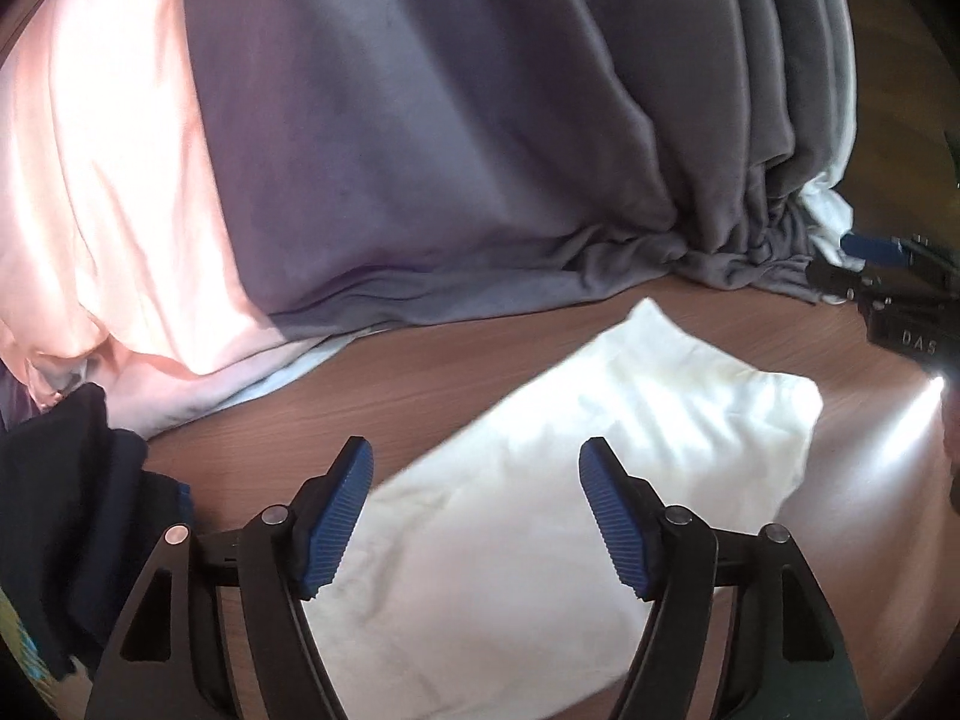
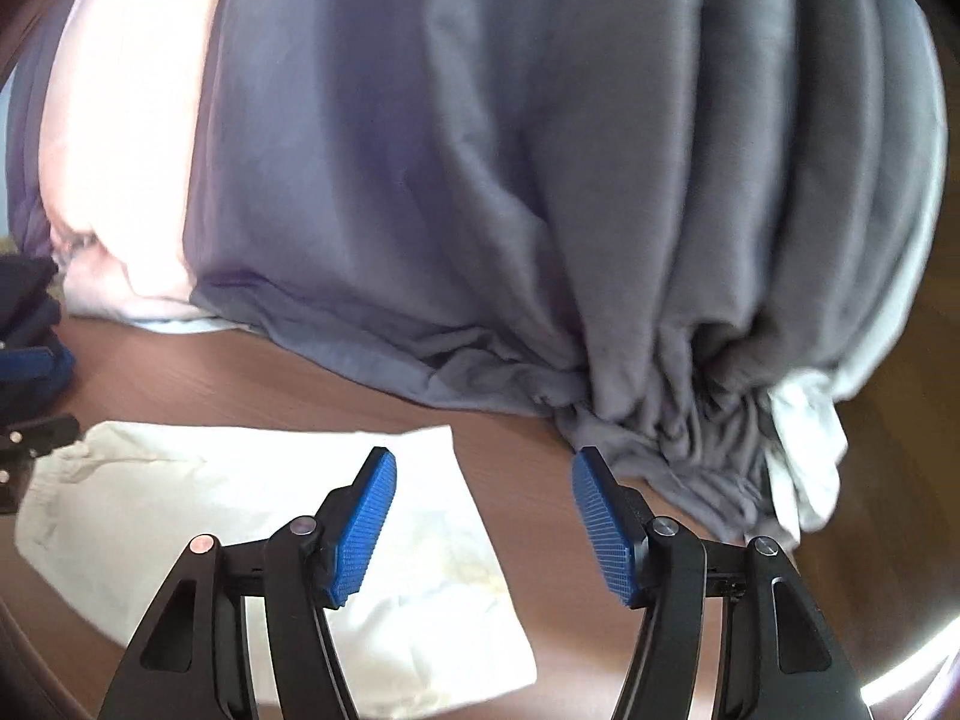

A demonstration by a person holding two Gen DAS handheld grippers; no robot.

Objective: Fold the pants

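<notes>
The white pants [image 1: 660, 402] lie folded into a flat oblong on the brown wooden surface [image 1: 420, 372]. My left gripper [image 1: 475, 456] hovers over them, open, with nothing between its blue pads [image 1: 336, 528]. In the right wrist view the pants [image 2: 210, 480] lie at the lower left. My right gripper [image 2: 485, 462] is open and empty above their right end, over bare wood [image 2: 528, 480]. The right tool's black body [image 1: 900, 324] shows at the right edge of the left wrist view.
A large grey draped cloth [image 1: 420, 150] [image 2: 480, 180] bunches onto the wood just behind the pants, with a sunlit pink patch [image 1: 90, 210] at the left. Dark clothes [image 1: 66, 510] [image 2: 27, 300] are piled at the left. White fabric [image 2: 804, 450] hangs at the right.
</notes>
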